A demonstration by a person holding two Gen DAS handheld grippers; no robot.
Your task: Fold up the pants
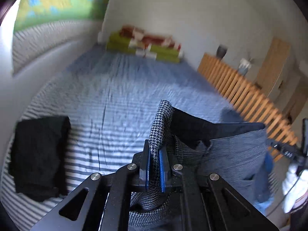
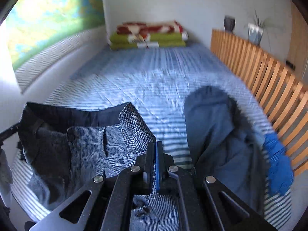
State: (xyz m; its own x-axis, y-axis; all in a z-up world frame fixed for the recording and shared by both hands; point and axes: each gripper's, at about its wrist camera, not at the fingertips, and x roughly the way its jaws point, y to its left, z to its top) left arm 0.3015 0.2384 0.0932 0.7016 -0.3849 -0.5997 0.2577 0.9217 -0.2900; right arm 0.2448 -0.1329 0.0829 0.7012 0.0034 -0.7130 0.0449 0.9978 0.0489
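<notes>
We have the houndstooth pants (image 1: 163,119) pinched at both waistband ends: the left claw (image 1: 155,165) is clamped on one corner at lower centre, the right claw (image 2: 156,165) on the other. The waistband runs between them across the frame, legs hanging toward the striped bed (image 2: 150,80).

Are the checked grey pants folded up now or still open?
Still open. The checked grey pants hang spread by the waistband between the left gripper and right gripper.
</notes>
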